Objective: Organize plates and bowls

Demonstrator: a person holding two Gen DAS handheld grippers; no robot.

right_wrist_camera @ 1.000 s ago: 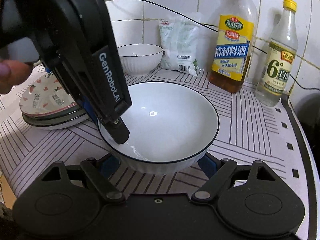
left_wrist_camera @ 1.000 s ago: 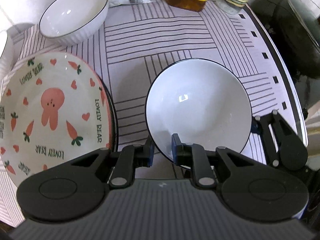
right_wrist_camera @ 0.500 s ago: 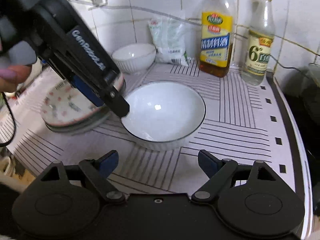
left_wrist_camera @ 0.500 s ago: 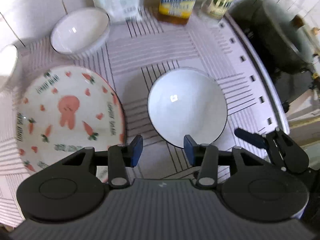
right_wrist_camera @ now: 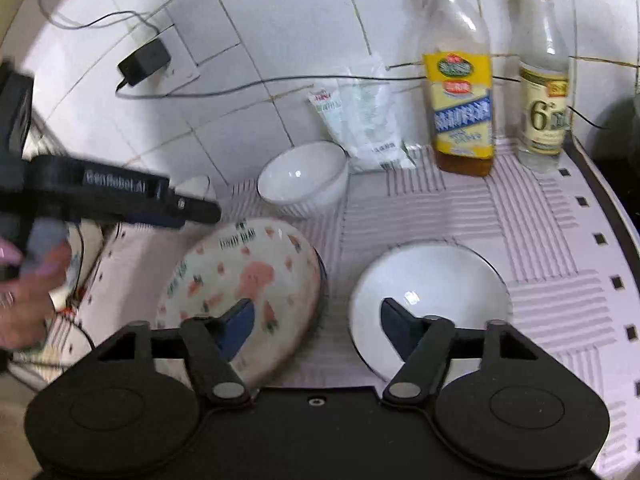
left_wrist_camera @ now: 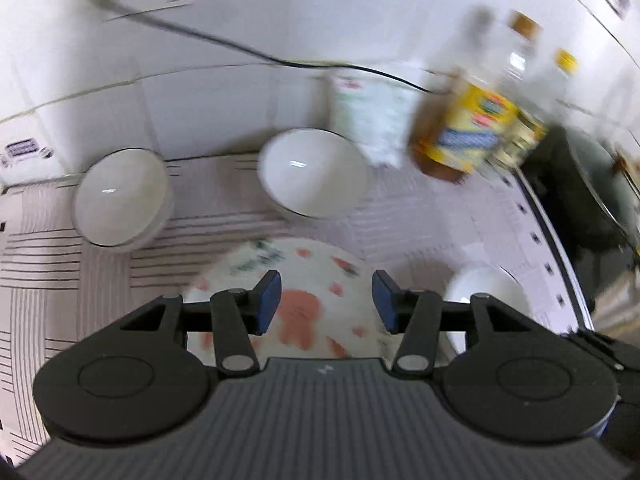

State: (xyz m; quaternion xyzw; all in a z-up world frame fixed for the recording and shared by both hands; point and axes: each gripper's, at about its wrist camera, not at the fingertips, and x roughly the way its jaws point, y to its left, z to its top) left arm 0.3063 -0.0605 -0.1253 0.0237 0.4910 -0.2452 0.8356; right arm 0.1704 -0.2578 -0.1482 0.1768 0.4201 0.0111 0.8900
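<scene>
both grippers have let go of the wide bowl and pulled back.

left wrist: the left gripper (left_wrist_camera: 326, 300) now hangs with jaws wide and empty over the rabbit plate stack (left_wrist_camera: 304, 280), the wide bowl (left_wrist_camera: 486, 292) left on the bench (left_wrist_camera: 60, 248); two small bowls (left_wrist_camera: 312, 172) await stacking. right wrist: the right gripper (right_wrist_camera: 316, 326) is wide, empty; bottles (right_wrist_camera: 460, 92) and a bag (right_wrist_camera: 366, 128) crowd the back.

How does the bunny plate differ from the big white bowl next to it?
The bunny plate is shallow, printed with carrots and hearts, and sits on other plates; the big white bowl is deeper, plain white with a dark rim, and sits directly on the striped mat. Both are empty and upright.
</scene>
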